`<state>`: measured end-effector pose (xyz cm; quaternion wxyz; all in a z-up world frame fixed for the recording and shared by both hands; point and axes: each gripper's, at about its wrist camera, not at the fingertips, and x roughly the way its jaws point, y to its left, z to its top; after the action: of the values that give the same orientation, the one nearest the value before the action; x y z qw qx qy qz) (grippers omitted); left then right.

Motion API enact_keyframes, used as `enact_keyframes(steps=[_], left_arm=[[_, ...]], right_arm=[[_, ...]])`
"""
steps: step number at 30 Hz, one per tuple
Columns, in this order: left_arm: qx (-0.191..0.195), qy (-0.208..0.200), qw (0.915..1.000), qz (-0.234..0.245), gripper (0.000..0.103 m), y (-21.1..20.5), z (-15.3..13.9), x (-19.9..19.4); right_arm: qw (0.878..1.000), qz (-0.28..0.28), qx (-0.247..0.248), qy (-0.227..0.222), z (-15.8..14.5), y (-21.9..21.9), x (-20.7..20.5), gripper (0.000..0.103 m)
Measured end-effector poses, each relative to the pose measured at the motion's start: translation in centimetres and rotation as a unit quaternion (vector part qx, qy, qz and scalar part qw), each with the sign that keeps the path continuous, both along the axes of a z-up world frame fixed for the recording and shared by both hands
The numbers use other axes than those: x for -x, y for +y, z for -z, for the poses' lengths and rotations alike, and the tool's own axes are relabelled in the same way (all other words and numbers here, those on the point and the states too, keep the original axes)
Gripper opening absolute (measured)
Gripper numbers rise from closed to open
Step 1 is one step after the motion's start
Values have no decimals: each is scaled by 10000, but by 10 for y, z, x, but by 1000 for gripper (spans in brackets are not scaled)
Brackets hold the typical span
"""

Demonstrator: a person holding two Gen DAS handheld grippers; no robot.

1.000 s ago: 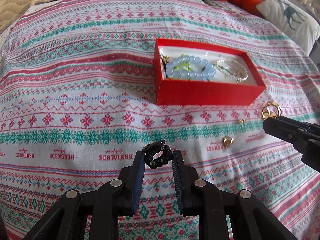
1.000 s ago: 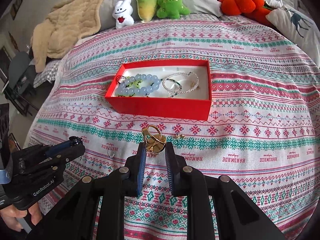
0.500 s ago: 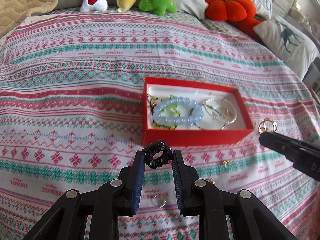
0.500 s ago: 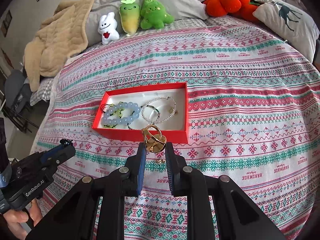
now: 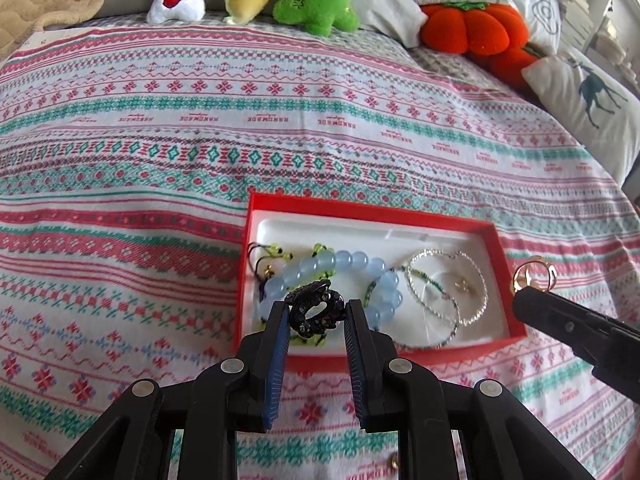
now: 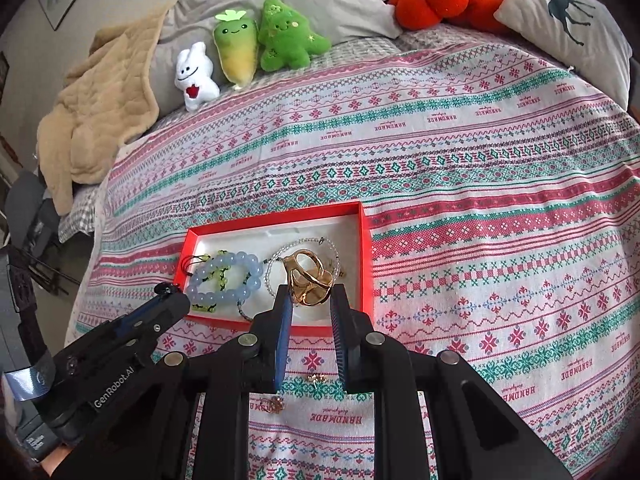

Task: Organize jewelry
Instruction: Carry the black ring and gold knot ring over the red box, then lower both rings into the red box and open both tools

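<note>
A red jewelry box (image 5: 372, 206) (image 6: 366, 248) with a white lining lies on the patterned bedspread. Inside are a pale blue bead bracelet (image 5: 352, 261) (image 6: 240, 260) and thin silver bracelets (image 5: 472, 280). My left gripper (image 5: 317, 310) is shut on a black ornate ring (image 5: 316, 312), held over the box's near left part. My right gripper (image 6: 310, 294) is shut on a gold openwork ring (image 6: 306, 276), held over the box's near right part. In the left wrist view the right gripper's tip (image 5: 536, 298) with the gold ring (image 5: 534, 276) shows beside the box's right wall.
Small gold pieces (image 6: 316, 378) (image 6: 274, 404) lie on the bedspread below the right gripper. Plush toys (image 6: 236, 54) and an orange pumpkin cushion (image 5: 474, 28) line the far edge, with a beige blanket (image 6: 92, 120) at far left and a deer pillow (image 5: 588, 96) at right.
Both grippers have travelled forward across the bedspread, each keeping its ring, and now hang over the near part of the red box.
</note>
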<state>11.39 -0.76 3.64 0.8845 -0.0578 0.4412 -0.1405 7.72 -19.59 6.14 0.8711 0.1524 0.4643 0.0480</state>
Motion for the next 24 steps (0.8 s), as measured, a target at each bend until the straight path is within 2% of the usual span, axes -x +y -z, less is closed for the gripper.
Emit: enact_keyframes(steps=[8, 17, 18, 21, 24], left_arm=[[-64, -21, 10000, -15, 22, -16, 10, -18], [-340, -181, 9993, 34, 23, -26, 12, -19], [-352, -187, 9992, 44, 24, -26, 12, -19], [-383, -218, 9990, 96, 36, -26, 9, -16], [-423, -273, 9987, 125, 38, -25, 5, -12]], right_arm=[[9996, -13, -205, 182, 16, -5, -21, 20], [9991, 78, -292, 295, 27, -15, -30, 20], [9991, 77, -303, 299, 27, -15, -30, 20], [9991, 71, -278, 307, 28, -14, -31, 20], [9991, 64, -258, 329, 27, -13, -31, 20]])
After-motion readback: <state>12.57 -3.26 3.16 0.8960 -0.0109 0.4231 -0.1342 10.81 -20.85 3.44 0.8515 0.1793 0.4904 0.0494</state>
